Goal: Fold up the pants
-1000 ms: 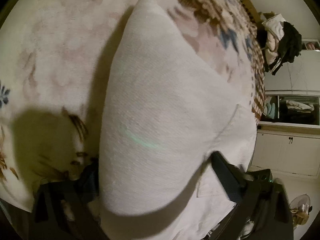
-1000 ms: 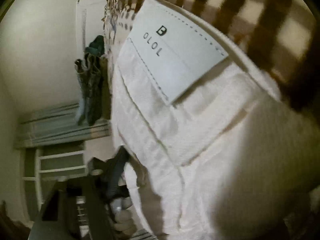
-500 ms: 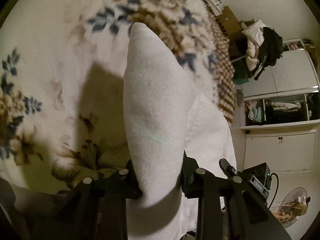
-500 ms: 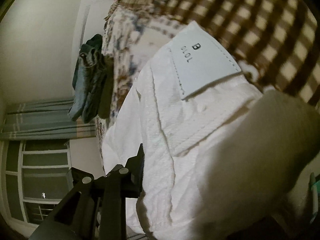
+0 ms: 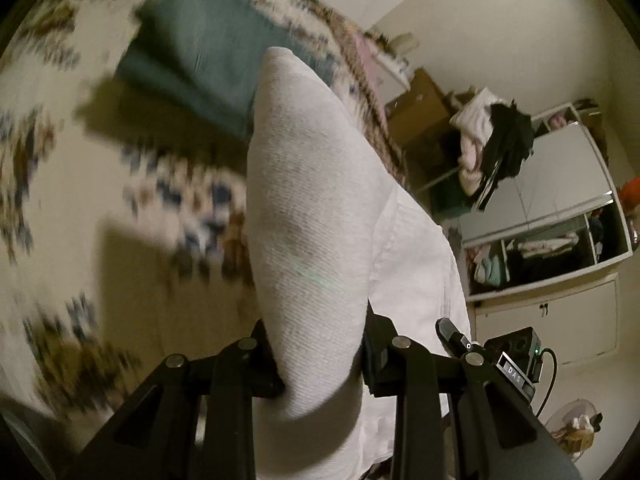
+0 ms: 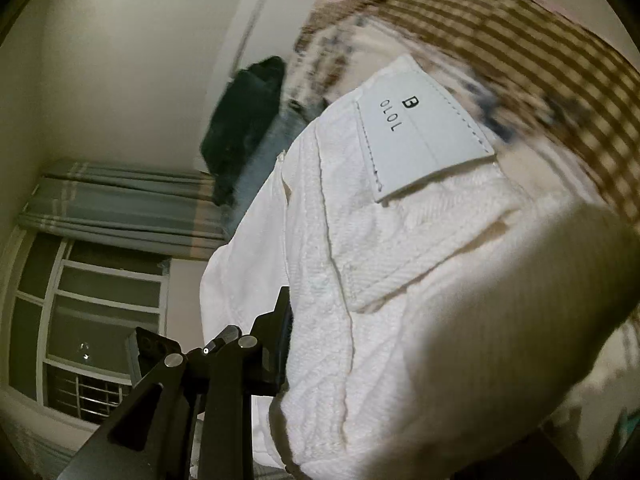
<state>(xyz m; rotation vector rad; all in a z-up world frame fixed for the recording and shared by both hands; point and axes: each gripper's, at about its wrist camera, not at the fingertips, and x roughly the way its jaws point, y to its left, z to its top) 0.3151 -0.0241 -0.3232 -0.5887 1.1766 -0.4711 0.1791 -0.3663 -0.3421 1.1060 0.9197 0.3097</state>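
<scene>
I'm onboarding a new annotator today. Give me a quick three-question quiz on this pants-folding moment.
1. True or false: the left gripper is shut on the white pants.
2. What letters sit under the B on the waistband label?
3. The folded garment lying beyond the pants is: A) red B) teal C) yellow

Key: 1 true; 2 OLOL; 3 B

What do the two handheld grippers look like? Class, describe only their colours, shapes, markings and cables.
The left gripper is matte black, with angular linkage bars joined by round silver pivot pins. Beside it sit a small black module with a green light, a label reading DAS and a black cable. The right gripper shows the same black bars and silver pins.
</scene>
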